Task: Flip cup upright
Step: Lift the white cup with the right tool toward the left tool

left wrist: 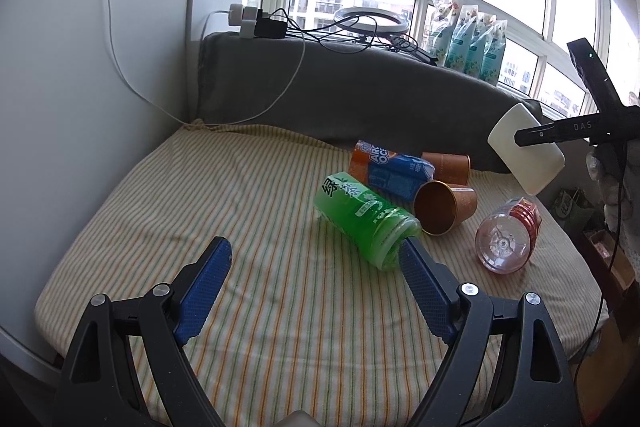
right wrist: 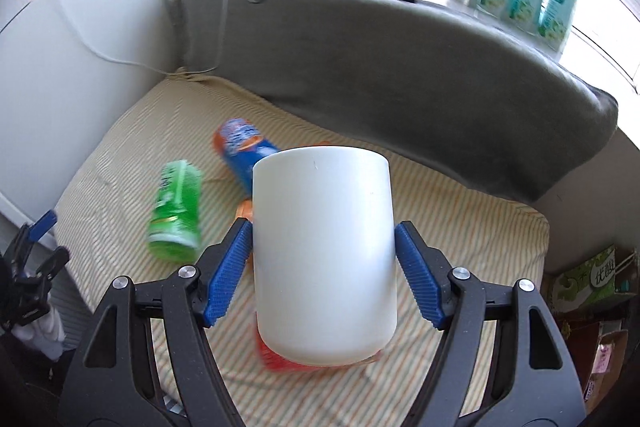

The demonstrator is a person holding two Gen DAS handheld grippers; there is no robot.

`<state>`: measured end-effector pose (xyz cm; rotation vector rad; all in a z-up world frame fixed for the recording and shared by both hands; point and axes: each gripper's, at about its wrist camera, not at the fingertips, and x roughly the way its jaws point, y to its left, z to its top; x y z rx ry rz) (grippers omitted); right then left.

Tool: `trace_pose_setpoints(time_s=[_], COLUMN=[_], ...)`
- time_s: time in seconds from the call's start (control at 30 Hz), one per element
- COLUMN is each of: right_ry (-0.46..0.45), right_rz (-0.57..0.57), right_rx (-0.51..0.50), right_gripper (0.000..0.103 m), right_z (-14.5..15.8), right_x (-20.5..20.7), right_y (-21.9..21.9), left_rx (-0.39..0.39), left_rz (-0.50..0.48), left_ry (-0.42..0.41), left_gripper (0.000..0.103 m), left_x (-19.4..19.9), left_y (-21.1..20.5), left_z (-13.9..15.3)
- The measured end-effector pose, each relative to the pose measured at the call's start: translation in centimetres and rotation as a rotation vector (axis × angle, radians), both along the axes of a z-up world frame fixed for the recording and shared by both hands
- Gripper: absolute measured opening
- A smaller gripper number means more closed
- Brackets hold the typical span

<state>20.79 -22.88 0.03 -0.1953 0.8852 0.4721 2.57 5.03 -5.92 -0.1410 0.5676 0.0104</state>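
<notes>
The right tongs (right wrist: pixel 323 247) grasp a white cup (right wrist: pixel 324 259) by its sides, one blue pad on each side of it, and hold it in the air above the striped cushion (right wrist: pixel 460 227). In the left wrist view the same cup (left wrist: pixel 526 149) is tilted, well apart from the left tongs and higher than them.

The left tongs (left wrist: pixel 314 281) are released, with nothing between their pads. Just in front of their right finger lies a green bottle (left wrist: pixel 366 215) on its side. Behind it lie a blue and orange bottle (left wrist: pixel 390 167) and two brown paper cups (left wrist: pixel 446 203). To the right of these lies a clear bottle with a red label (left wrist: pixel 508 235). A grey cushion (left wrist: pixel 360 91) stands behind all of them.
</notes>
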Motion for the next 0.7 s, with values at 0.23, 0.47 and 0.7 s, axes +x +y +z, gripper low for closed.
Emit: trace_pose_setpoints(time_s=[0.23,0.47,0.7], right_ry=[0.041,0.147,0.253], right_rz=[0.076,0.111,0.076], right_rx=[0.030,0.063,0.078], right_gripper=[0.076,0.076,0.076], right_z=[-1.1,-4.4,-8.6], right_x=[-4.1,-7.1,-7.8], right_y=[3.7,6.9,8.5], left_rx=[0.005,-0.006,-0.034], left_rz=[-0.019,-0.047,-0.092], left_ry=[-0.007,0.005,0.058], left_gripper=[0.086,0.086,0.086], left_x=[-0.6,-0.8,-0.2], left_y=[-0.5,-0.9,-1.5], left_z=[0.6,0.8,0.2])
